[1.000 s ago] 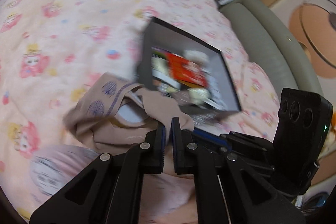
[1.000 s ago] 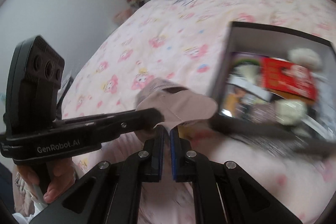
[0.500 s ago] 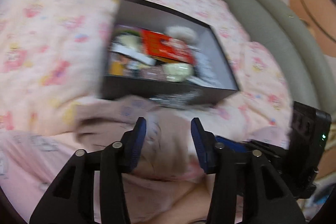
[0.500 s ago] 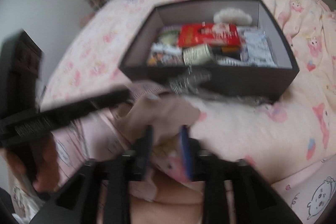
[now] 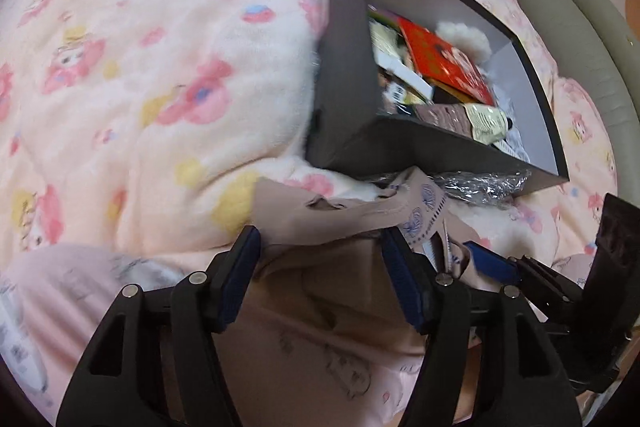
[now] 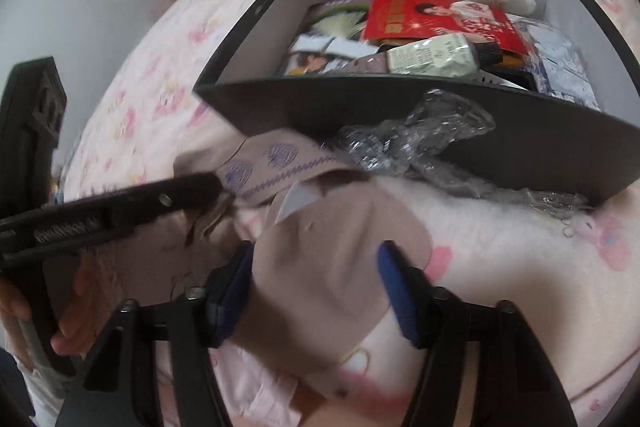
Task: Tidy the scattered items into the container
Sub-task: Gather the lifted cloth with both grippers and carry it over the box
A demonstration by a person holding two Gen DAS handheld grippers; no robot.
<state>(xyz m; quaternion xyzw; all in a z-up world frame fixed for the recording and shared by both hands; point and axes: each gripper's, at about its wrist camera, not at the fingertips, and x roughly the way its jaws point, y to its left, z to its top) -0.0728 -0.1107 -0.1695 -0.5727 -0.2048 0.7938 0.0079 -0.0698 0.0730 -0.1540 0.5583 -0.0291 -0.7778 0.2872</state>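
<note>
On the bed, a pink flowered blanket (image 5: 168,75) fills the left of the scene. In front of the box lies a beige cloth (image 6: 340,267) with purple trim, spread flat on the blanket just before the box's near wall and not in it. The left gripper (image 5: 320,275) hangs over the cloth's left part, its jaws opening, with cloth between them but the pads off it. The right gripper (image 6: 316,291) stands over the cloth's rounded end, its jaws opening as well, the fabric loose between them. Further right, crumpled clear plastic (image 6: 416,139) lies against the dark box (image 6: 420,115), which already holds packets and a tube. The step in hand looks like laying the cloth out, perhaps for folding. Next it calls for a fresh grasp and a lift over the wall.
</note>
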